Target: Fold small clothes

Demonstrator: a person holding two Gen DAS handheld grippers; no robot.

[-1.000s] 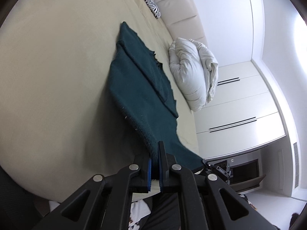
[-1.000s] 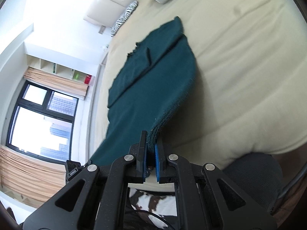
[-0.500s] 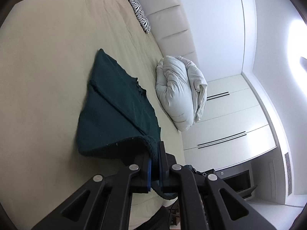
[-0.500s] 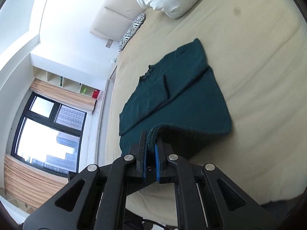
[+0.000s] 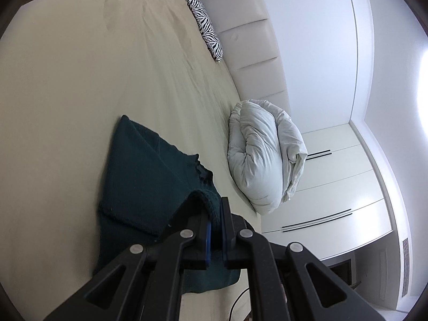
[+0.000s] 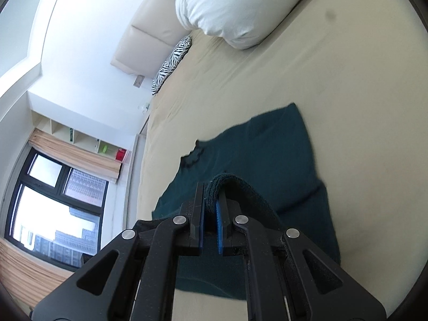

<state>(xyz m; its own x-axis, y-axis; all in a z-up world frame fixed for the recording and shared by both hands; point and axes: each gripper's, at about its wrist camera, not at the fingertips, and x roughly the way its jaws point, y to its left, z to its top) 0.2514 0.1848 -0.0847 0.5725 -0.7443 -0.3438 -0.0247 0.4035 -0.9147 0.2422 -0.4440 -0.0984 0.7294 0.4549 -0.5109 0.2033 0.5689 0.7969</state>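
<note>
A dark teal knitted garment (image 5: 149, 176) lies on the beige bed, partly folded over itself. My left gripper (image 5: 214, 214) is shut on its near hem and holds that edge lifted above the rest of the garment. My right gripper (image 6: 211, 200) is shut on the other corner of the same hem, which curls over its fingers. In the right wrist view the garment (image 6: 264, 155) spreads flat beyond the gripper, with its frayed collar end toward the headboard.
A rolled white duvet (image 5: 264, 157) lies near the headboard (image 5: 248, 45), close to the garment's far side. A zebra-print cushion (image 5: 207, 29) sits further along. White wardrobes (image 5: 334, 187) stand beyond the bed. A window (image 6: 53, 214) shows in the right wrist view.
Both grippers have carried the held hem forward over the garment toward the headboard. The garment has gone from stretched out long to doubled over, and looks shorter.
</note>
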